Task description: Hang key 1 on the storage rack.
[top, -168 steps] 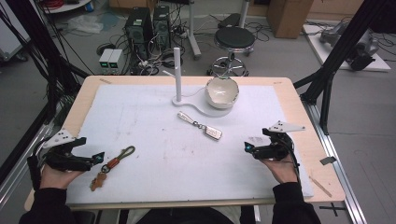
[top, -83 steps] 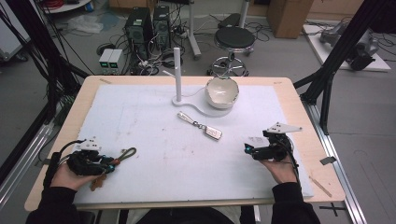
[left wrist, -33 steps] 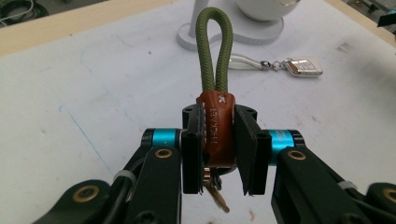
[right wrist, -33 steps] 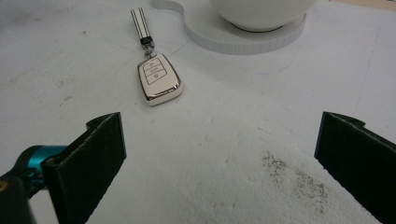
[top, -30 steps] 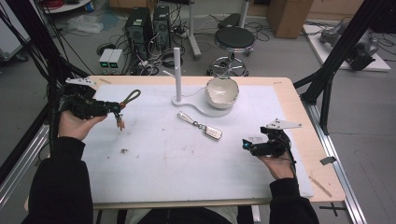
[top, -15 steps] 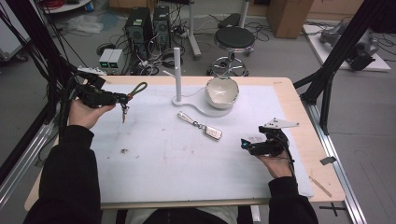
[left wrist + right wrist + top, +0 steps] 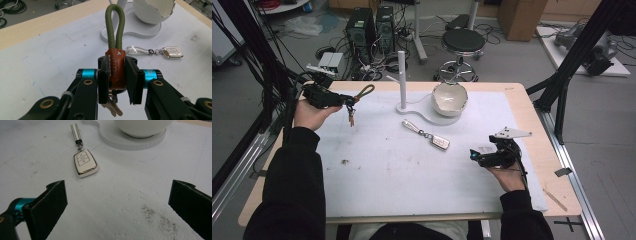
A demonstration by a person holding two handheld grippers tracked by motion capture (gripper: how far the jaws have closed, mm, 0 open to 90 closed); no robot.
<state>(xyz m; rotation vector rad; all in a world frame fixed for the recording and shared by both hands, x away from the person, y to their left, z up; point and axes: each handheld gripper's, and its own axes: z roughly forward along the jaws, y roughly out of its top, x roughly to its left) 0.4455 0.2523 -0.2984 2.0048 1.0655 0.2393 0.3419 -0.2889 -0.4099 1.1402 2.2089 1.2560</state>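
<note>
Keyring point(image 7: 114, 37), olive cord loop w/ brown leather wrap, clenched in left tool point(image 7: 117, 75); right tool point(image 7: 117, 202) released.

A white mat point(image 7: 377, 175) covers the wooden tabletop point(image 7: 532, 107). Near the white bowl stand point(image 7: 422, 107) lies a car key fob point(image 7: 439, 142).

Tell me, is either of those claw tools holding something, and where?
The left gripper clamps the keychain by its brown leather collar; the right gripper holds nothing.
</note>
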